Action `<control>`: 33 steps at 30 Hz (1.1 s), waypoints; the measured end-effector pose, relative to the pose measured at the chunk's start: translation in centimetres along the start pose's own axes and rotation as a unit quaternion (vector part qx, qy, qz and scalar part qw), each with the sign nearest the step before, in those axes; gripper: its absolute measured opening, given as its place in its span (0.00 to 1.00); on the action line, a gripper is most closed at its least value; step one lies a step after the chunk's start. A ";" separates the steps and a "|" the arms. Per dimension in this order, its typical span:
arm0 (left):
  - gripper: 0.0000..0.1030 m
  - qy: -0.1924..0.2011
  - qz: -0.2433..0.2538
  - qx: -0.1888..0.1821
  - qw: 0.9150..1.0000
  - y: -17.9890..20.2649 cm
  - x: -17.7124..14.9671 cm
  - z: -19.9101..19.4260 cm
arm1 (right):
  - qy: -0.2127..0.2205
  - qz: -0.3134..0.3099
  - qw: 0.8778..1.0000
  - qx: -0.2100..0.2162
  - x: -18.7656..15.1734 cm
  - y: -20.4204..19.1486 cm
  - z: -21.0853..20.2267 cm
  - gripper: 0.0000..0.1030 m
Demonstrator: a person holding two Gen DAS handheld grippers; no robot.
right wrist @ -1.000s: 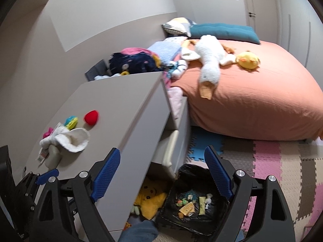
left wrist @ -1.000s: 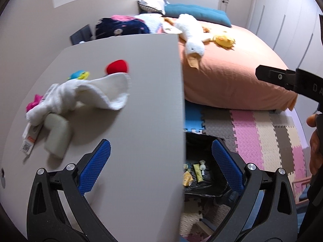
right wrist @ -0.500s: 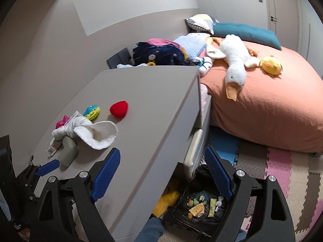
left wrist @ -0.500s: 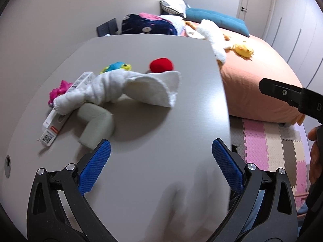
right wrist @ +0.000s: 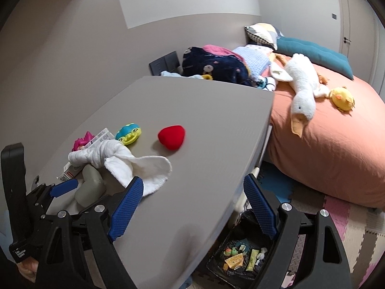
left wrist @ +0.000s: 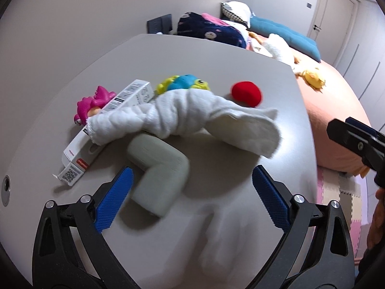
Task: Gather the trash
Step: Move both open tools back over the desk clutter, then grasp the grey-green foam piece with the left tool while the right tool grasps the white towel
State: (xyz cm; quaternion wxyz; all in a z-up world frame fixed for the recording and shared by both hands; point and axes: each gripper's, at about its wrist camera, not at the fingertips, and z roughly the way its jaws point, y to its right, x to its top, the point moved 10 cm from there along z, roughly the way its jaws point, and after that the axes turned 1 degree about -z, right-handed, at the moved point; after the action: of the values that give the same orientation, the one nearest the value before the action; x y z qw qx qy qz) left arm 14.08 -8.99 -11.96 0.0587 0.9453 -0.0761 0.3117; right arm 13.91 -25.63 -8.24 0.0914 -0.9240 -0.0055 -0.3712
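Note:
On the grey dresser top (left wrist: pixel 228 55) lie a white cloth (left wrist: pixel 182 118), a bent grey-green foam piece (left wrist: pixel 158 171), a white carton (left wrist: pixel 105 130), a pink toy (left wrist: pixel 90 106), a blue-and-yellow toy (left wrist: pixel 182 83) and a red soft ball (left wrist: pixel 246 94). My left gripper (left wrist: pixel 190 197) is open and empty, its fingers either side of the foam piece's near end. My right gripper (right wrist: pixel 192 207) is open and empty, above the dresser's front edge. The same cloth (right wrist: pixel 134 166), foam piece (right wrist: pixel 90 185) and ball (right wrist: pixel 172 136) show in the right wrist view. A black-lined bin (right wrist: pixel 243 255) with wrappers stands on the floor below.
A bed with an orange cover (right wrist: pixel 336 144) stands right of the dresser, with a white goose plush (right wrist: pixel 300 89), a yellow plush (right wrist: pixel 341 98) and piled clothes (right wrist: pixel 216 65). Coloured foam mats (right wrist: pixel 349 216) cover the floor. A wall runs along the dresser's left.
My left gripper has moved forward and left over the dresser, closing in on the foam piece and cloth. My right gripper has risen and moved over the dresser's front edge. Both stayed open.

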 end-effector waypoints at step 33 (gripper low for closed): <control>0.48 -0.020 -0.027 0.039 0.999 -7.6 -1.2 0.1 | -0.064 -0.103 0.990 0.071 0.4 -11.1 9.7 0.83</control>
State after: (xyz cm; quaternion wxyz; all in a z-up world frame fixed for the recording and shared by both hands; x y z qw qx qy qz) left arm 14.55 -1.39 -13.29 0.0284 0.9546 -0.0389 0.2940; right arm 19.96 -13.05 -13.03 0.1174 -0.9316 -0.1330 -0.3173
